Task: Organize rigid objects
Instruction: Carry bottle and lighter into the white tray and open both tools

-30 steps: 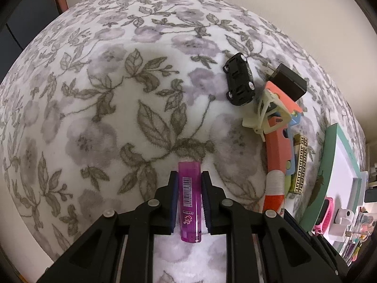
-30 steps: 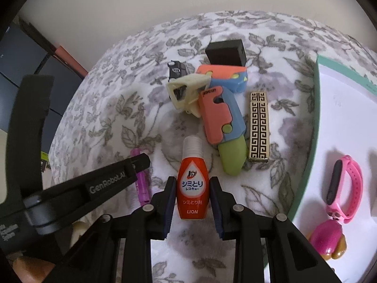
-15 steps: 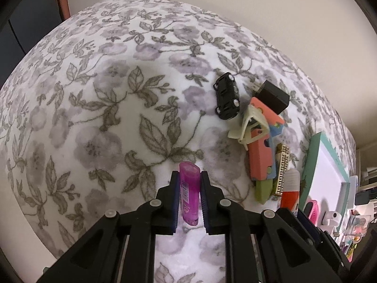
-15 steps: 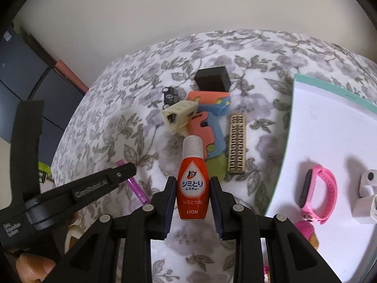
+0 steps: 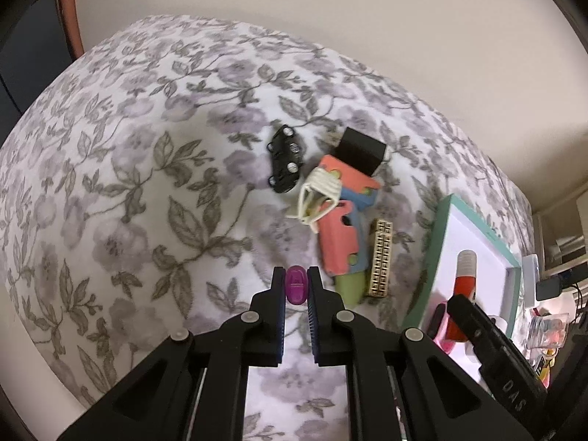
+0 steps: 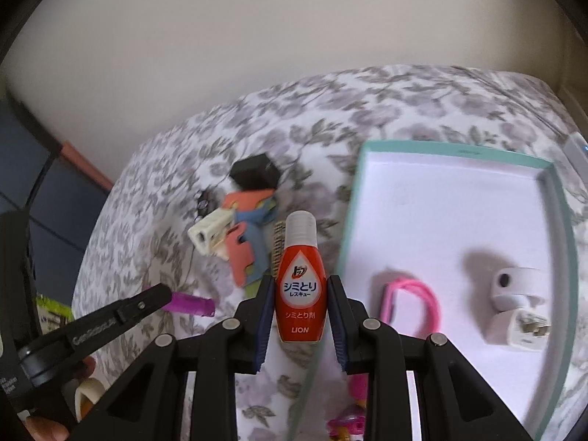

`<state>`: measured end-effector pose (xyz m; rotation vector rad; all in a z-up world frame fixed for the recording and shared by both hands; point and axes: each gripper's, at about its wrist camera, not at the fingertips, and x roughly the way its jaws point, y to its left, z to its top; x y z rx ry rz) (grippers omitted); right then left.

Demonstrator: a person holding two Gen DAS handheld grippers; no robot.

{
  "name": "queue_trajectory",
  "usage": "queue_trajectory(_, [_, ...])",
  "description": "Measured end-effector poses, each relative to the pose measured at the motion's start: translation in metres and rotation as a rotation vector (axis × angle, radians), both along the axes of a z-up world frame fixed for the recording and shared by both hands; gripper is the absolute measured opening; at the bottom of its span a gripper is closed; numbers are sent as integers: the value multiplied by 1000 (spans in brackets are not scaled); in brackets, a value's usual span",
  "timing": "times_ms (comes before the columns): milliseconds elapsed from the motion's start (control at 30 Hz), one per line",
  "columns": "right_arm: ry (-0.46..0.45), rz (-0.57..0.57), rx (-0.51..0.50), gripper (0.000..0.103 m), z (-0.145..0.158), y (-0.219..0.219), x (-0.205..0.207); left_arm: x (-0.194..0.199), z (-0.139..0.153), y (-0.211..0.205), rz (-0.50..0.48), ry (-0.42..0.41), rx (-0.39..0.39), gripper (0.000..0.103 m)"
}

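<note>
Left gripper pinching a purple lighter end-on, lifted above the floral cloth. Right gripper clamped on an upright red stain-remover bottle, poised at the near left edge of the teal-rimmed tray. Inside the tray, a pink wristband near the left rim and a white adapter toward the right; wide bare white floor across the far half. Left of the tray on the cloth, a tight cluster: black toy car, black cube, cream plastic piece lying over coral-and-blue toys, and a gold patterned bar just beside the tray's left edge. Broad open cloth to the left and far side of the cluster, up to the rounded table edge against the cream wall.
</note>
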<state>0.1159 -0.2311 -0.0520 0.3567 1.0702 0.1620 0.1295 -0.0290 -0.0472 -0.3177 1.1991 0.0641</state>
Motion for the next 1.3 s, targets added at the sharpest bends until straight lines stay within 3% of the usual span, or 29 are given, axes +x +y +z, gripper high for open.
queue_trajectory(400, [-4, -93, -161, 30, 7, -44, -5, 5, 34, -61, -140, -61, -8, 11])
queue_trajectory(667, [-4, -171, -185, 30, 11, -77, -10, 12, 51, -128, -246, -77, -22, 11])
queue_trajectory(900, [-5, -260, -189, 30, 15, -110, -15, 14, 28, -165, -227, -5, -98, 11])
queue_trajectory(1100, [24, -333, -256, 30, 11, -135, -19, 13, 11, -177, -241, -14, -93, 11])
queue_trajectory(1300, [64, -410, -252, 30, 2, -158, -24, 13, 9, -173, -244, -64, -81, 11])
